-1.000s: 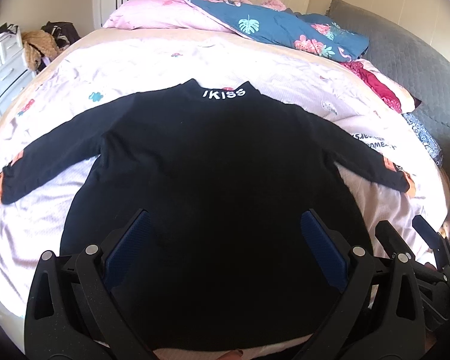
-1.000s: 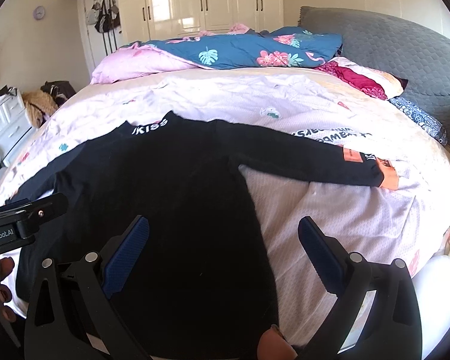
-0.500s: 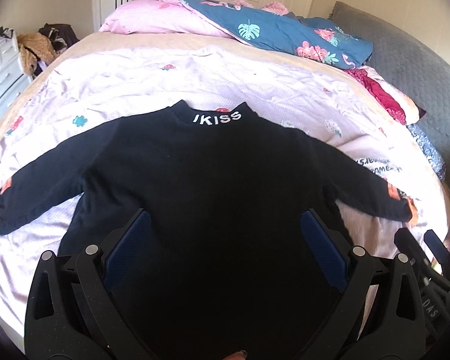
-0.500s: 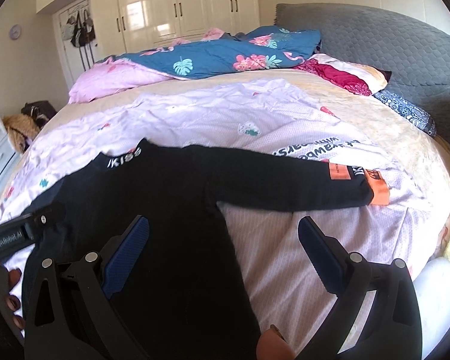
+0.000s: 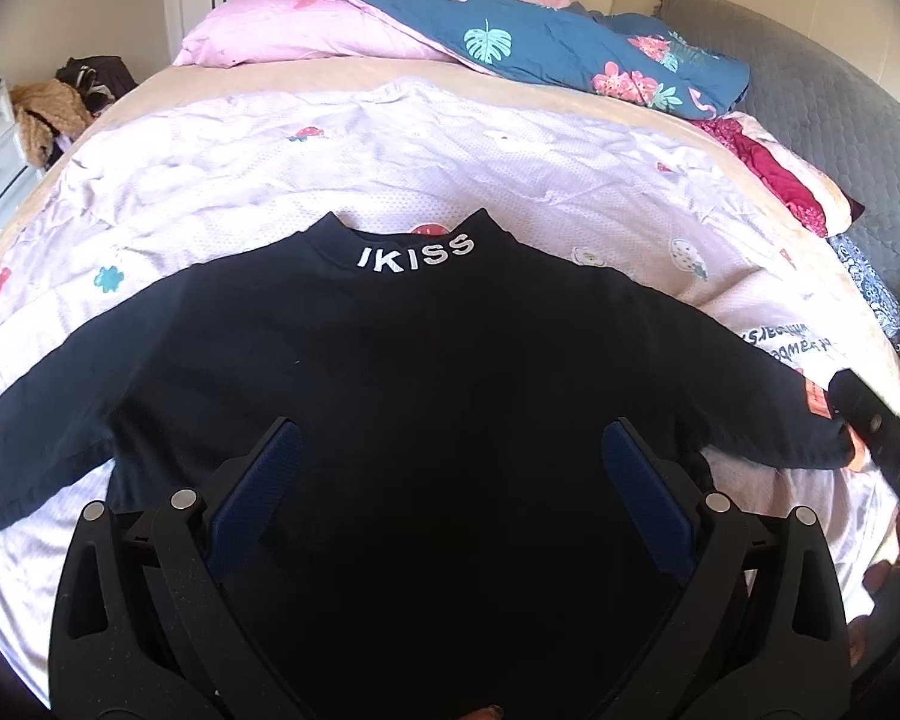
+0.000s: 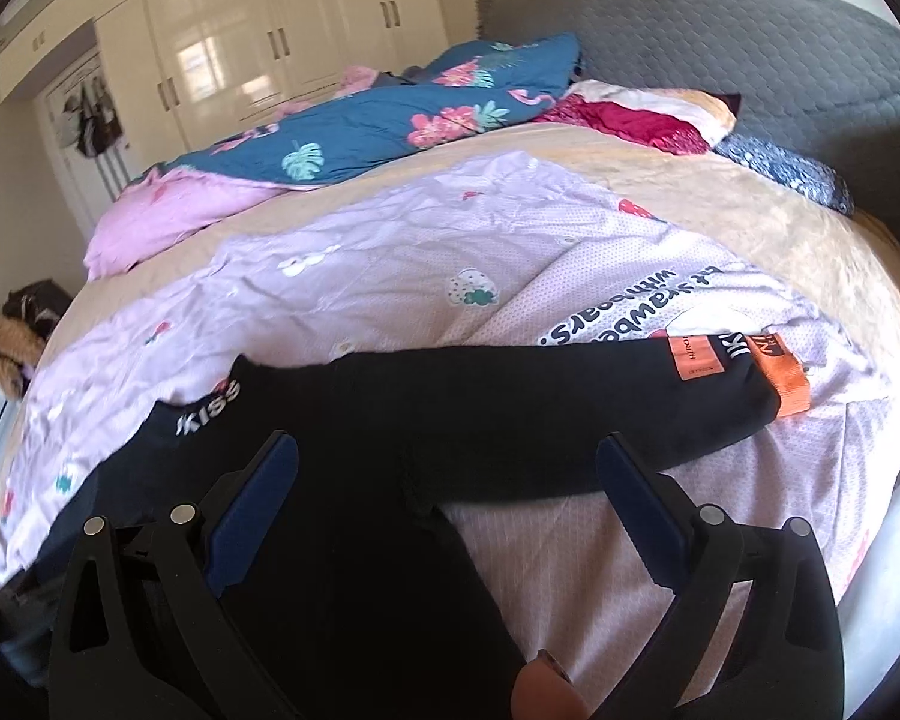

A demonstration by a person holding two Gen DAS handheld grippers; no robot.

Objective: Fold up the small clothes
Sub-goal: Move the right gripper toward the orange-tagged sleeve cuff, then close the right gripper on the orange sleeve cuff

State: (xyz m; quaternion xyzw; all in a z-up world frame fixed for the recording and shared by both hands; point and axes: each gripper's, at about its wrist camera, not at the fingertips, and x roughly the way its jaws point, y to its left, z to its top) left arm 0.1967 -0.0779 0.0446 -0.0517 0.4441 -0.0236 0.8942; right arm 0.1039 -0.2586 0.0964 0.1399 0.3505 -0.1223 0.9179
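The black top [image 5: 426,372] lies flat on the bed [image 5: 390,174], front down or up you cannot tell, collar away from you, both sleeves spread out to the sides. Your left gripper [image 5: 450,492] hangs over the middle of the body with its jaws wide apart and nothing between them. Your right gripper [image 6: 447,498] is just as wide and empty, hanging over the right armpit, where the right sleeve [image 6: 570,396] runs out toward its orange cuff [image 6: 789,387].

Expect this top to be light and limp. It looks like soft knit, so it will sag and drag wherever you are not holding it, and it will likely cling a little to the pink quilt [image 6: 426,252] underneath, which is itself loose and wrinkled. Pinch too deep and you may lift quilt with it.

Take hold at edges and seams, where the cloth is doubled and gives the pads something to bite: the cuff or the sleeve's end for the right side, the shoulder seam or hem corner for the left. Avoid the middle of the body; a pinch there only bunches it. Lift low and lay the sleeve across, since a high lift lets it twist.
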